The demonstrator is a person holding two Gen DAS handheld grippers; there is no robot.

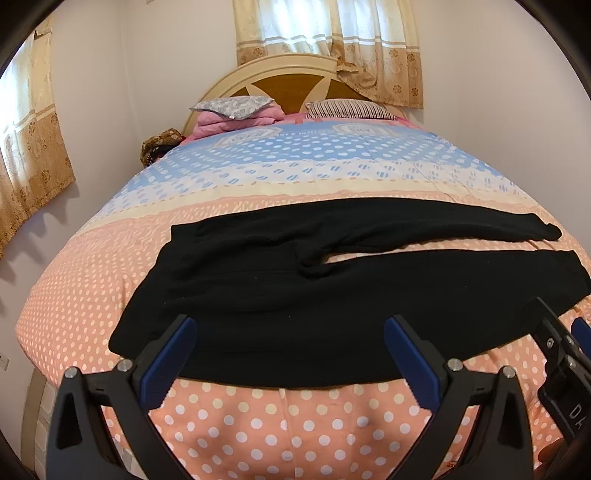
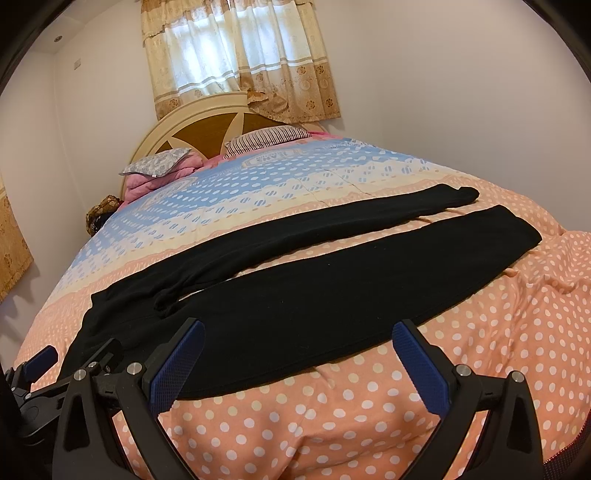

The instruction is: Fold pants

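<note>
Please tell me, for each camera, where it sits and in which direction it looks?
Left wrist view: sits on the left tool, at the foot of the bed, facing the headboard; it looks at the waist end of the pants. Its own open fingers show, and part of the right tool at the right edge.
Right wrist view: sits on the right tool, facing the same way, over the near leg. Its own open fingers show, and the left tool at the left edge.
Both share the pants, bed, headboard and curtain.

Location: a home bedroom. A bed (image 1: 258, 173) with polka-dot cover, pillows (image 1: 232, 105) and headboard (image 1: 288, 79) stands below a curtained window (image 2: 236, 55).
</note>
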